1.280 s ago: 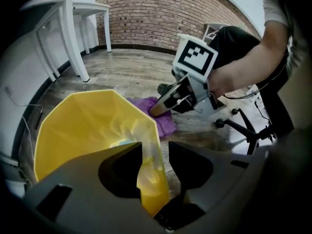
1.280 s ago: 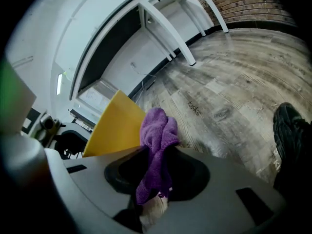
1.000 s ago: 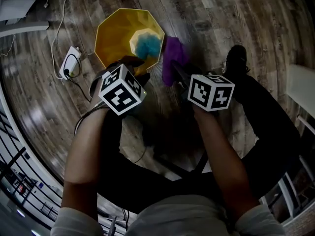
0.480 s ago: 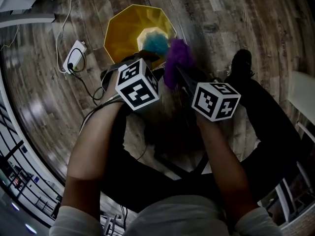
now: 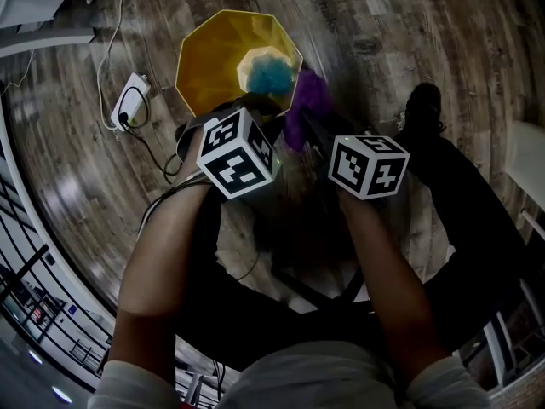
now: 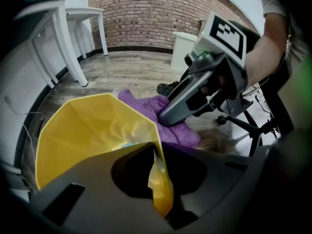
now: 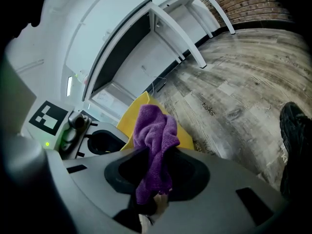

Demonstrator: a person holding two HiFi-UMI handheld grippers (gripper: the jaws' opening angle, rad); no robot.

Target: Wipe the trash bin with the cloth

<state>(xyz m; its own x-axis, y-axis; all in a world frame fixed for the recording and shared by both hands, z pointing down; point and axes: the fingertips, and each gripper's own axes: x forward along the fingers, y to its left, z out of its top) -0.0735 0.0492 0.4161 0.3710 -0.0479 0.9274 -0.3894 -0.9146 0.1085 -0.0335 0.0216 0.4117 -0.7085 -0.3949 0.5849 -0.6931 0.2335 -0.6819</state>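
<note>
the yellow trash bin stands upright on the wood floor, mouth up, with a blue-green clump inside; the left gripper, jaws just closing, pinches its rim, and the right gripper clamps the purple cloth, bunched beside the bin's wall.

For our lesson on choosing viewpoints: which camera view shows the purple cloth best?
The right gripper view: the cloth fills the middle, pinched by the right gripper. The left gripper view shows it partly behind that gripper, beside the bin. The head view shows only a small patch.
</note>
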